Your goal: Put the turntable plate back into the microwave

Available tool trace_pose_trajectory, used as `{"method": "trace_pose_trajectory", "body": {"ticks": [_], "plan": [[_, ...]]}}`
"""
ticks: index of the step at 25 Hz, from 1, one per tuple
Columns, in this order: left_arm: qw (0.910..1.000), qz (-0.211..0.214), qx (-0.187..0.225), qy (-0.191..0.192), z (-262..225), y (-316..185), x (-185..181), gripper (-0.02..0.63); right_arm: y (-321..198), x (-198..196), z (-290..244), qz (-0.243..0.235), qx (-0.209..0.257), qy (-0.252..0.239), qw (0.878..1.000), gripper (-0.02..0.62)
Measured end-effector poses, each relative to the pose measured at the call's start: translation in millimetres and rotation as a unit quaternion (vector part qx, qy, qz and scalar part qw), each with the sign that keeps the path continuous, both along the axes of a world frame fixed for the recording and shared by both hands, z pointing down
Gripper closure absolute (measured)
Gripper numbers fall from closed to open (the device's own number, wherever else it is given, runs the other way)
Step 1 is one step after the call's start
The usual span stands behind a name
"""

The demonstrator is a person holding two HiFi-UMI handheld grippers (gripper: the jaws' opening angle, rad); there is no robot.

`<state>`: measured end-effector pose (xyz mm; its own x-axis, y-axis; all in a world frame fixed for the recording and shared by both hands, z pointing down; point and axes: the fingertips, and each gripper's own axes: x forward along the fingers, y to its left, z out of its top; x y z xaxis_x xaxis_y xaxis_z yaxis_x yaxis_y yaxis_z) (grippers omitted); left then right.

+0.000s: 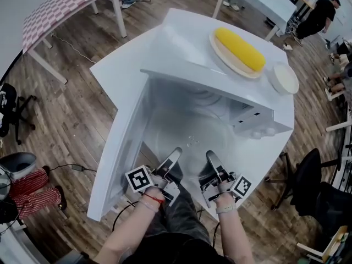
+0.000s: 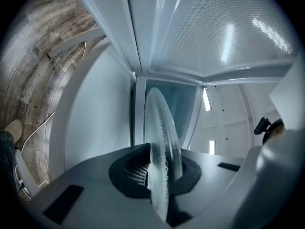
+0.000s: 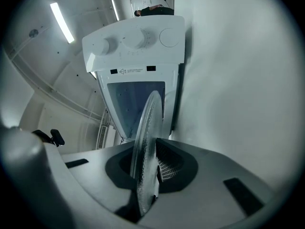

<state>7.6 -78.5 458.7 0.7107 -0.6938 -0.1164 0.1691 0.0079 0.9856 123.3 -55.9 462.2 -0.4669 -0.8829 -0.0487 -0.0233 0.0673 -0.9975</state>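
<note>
Door (image 1: 118, 153) hangs wide open on the left, nothing in my way there. My left gripper (image 1: 174, 157) is clamped on the near rim of the plate (image 1: 190, 136); in its own view the glass stands edge-on between the pads, pinched tight, ribbed rim right in the bite. The plate itself sits level at the mouth of the microwave (image 1: 181, 59), most of it already inside the cavity, near edge held out towards me. I can't tell whether it touches the floor yet. Right gripper (image 1: 212, 159) is shut on that same near rim, just beside the left one, glass caught square between its pads as well. I judge this thing heavy, stiff and slick: clear glass, it won't flex and it won't forgive a knock on the cavity wall or a drop. Two bites on one edge means the far side hangs free, so I want it kept flat, no twisting one grip against the other. Off to the right, the corn (image 1: 239, 49) sits on top, well clear.
</note>
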Motion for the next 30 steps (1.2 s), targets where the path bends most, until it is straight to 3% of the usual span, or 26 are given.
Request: {"method": "trace_pose_trajectory", "body": {"ticks": [30], "plan": [[0.9995, -0.029, 0.011, -0.007, 10.5, -63.5, 17.3, 0.574, -68.6, 19.6, 8.1, 0.015, 0.014, -0.002, 1.000, 0.548]]}}
